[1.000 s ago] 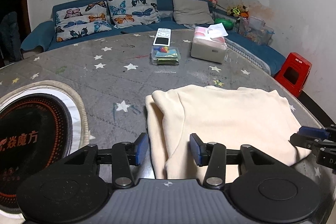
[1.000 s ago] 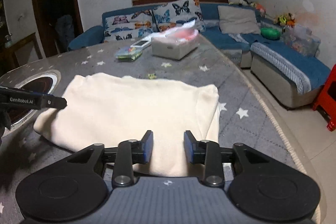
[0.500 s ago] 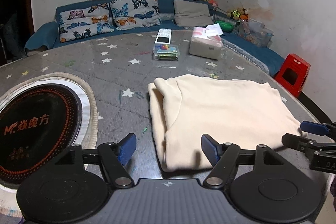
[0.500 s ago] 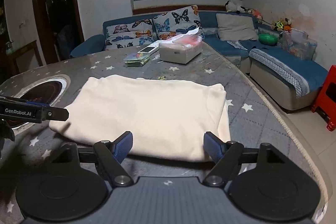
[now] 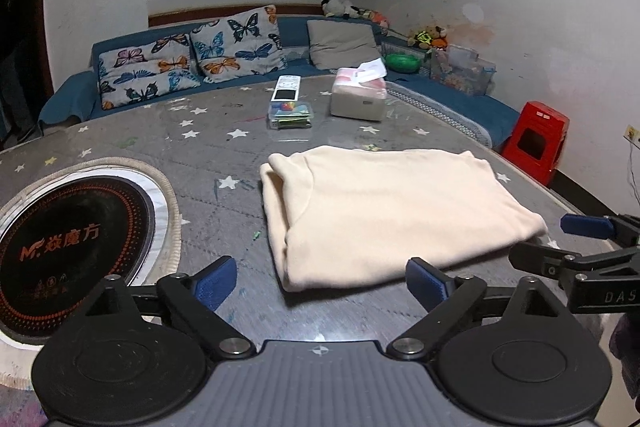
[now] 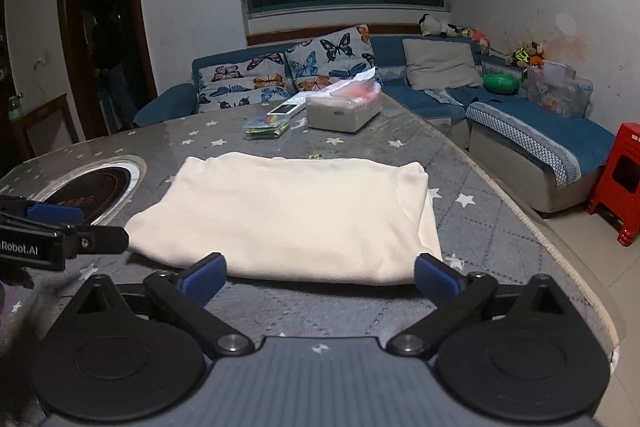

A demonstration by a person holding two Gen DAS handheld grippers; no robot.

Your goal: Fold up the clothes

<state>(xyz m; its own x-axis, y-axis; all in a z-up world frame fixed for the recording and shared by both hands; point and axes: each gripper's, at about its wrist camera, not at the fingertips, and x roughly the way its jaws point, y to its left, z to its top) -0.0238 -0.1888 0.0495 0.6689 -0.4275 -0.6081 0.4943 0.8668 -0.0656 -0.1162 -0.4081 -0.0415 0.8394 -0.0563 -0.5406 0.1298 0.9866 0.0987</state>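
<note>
A cream garment (image 5: 384, 211) lies folded flat in a rectangle on the grey star-patterned table (image 5: 224, 163); it also shows in the right wrist view (image 6: 292, 215). My left gripper (image 5: 320, 283) is open wide and empty, just short of the garment's near edge. My right gripper (image 6: 320, 273) is open wide and empty, at the garment's near edge. Each gripper shows at the side of the other's view: the right one (image 5: 576, 247) and the left one (image 6: 68, 227).
A round induction cooktop (image 5: 64, 247) is set into the table at the left. A tissue box (image 5: 360, 95), a remote (image 5: 286, 89) and a clear box of small items (image 5: 290, 113) stand at the far side. A blue sofa (image 5: 200, 67) and a red stool (image 5: 536, 143) lie beyond the table.
Both grippers opened wide and drew back from the garment's near edge. The garment stays flat on the table.
</note>
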